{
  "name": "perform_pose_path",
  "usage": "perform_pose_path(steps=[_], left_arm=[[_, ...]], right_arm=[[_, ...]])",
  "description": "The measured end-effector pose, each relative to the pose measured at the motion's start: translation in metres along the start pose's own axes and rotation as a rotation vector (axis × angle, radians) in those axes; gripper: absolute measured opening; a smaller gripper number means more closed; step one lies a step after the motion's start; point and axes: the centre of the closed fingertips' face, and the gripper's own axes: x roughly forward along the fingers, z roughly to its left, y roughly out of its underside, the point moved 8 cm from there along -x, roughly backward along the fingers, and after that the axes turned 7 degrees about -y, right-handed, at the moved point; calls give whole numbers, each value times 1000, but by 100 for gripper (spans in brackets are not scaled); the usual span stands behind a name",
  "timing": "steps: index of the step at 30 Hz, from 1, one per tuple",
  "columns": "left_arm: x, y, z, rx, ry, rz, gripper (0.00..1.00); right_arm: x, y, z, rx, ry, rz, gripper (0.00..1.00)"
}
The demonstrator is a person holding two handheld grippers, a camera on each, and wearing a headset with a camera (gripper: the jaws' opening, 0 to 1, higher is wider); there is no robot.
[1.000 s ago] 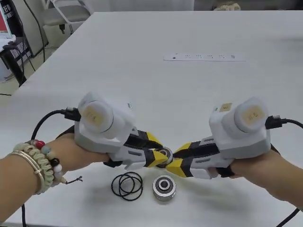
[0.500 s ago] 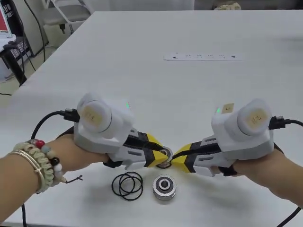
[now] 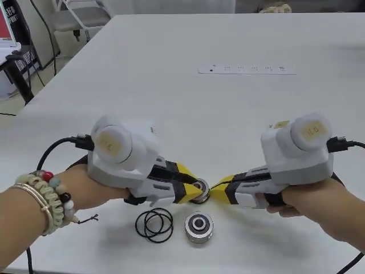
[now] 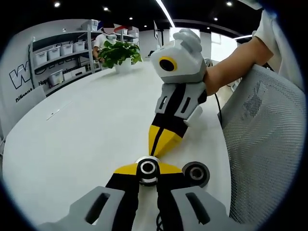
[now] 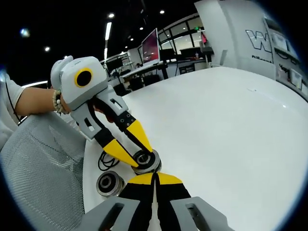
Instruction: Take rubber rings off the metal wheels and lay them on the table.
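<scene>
A metal wheel (image 3: 200, 189) is clamped in the left hand-held gripper (image 3: 196, 193), above the tabletop (image 3: 188, 103). The right hand-held gripper (image 3: 213, 185), jaws together, meets its rim (whether a ring is pinched there is unclear). Beside it, nearer the person, lie a second wheel (image 3: 199, 226) and loose rubber rings (image 3: 154, 224).

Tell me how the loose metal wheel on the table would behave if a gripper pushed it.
The wheel lies flat on its face, so it would probably slide rather than roll. It looks like solid metal, so it is likely stiff and heavy for its size. The table looks smooth, so the wheel may skid easily.
</scene>
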Motion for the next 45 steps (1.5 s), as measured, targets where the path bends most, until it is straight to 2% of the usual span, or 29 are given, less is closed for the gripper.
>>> perform_pose_path(steps=[2, 8, 10, 11, 13, 14, 28, 33, 38, 41, 45], left_arm=[[0, 1, 0, 2, -1, 0, 7], [-1, 1, -1, 3, -3, 0, 7], [-1, 1, 0, 5, -2, -1, 7], [-1, 1, -1, 7, -2, -1, 7], [-1, 1, -1, 8, -3, -2, 7], [-1, 1, -1, 7, -4, -3, 7], [-2, 2, -1, 12, -5, -10, 7], [-2, 2, -1, 12, -4, -10, 7], [-2, 2, -1, 11, -5, -11, 7], [-1, 2, -1, 11, -5, -13, 7], [-1, 2, -1, 11, -7, -13, 7]], right_arm=[[-2, -2, 0, 43, -6, -24, 0], [-2, -1, 4, 78, -15, -43, 0], [-3, -1, 4, 143, -29, -62, 0], [-3, -1, 3, 211, -32, -74, 0], [-4, -4, 3, 261, -44, -102, 0], [-4, -3, 3, 255, -38, -88, 0], [-1, -9, 8, 251, -39, -89, 0], [0, -12, 12, 223, -45, -87, 0], [0, -12, 9, 196, -34, -69, 0], [1, -14, 10, 151, -25, -50, 0], [1, -14, 10, 146, -28, -48, 0]])
